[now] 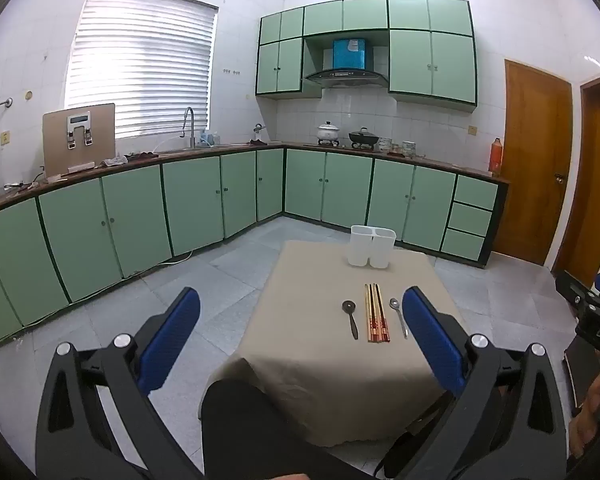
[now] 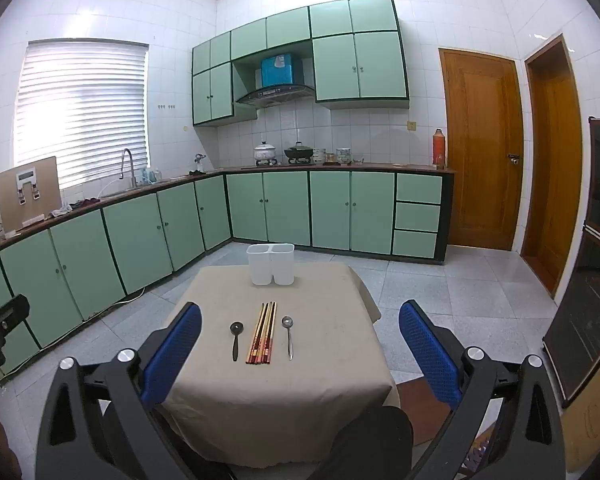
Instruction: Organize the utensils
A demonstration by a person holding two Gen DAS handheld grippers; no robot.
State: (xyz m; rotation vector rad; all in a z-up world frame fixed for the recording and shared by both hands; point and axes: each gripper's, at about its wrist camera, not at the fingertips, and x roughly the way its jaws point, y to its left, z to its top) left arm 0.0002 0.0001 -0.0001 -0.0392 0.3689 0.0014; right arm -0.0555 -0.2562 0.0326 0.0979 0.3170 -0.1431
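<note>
A small table with a beige cloth [image 1: 320, 360] [image 2: 320, 376] holds a black spoon [image 1: 351, 317] [image 2: 236, 339], a bundle of several wooden chopsticks [image 1: 376, 313] [image 2: 263, 333] and a metal spoon [image 1: 399, 316] [image 2: 288, 334], side by side. A white two-compartment holder [image 1: 372, 246] [image 2: 271, 263] stands empty at the table's far edge. My left gripper [image 1: 300, 312] is open, held above the near left side of the table. My right gripper [image 2: 300, 326] is open, held above the near edge. Neither touches anything.
Green kitchen cabinets [image 1: 188, 204] [image 2: 268, 204] line the walls behind the table. Wooden doors [image 2: 480, 148] stand at the right. A dark cabinet [image 2: 596, 260] is at the far right. The person's knee [image 1: 240, 420] [image 2: 372, 436] is at the table's near edge.
</note>
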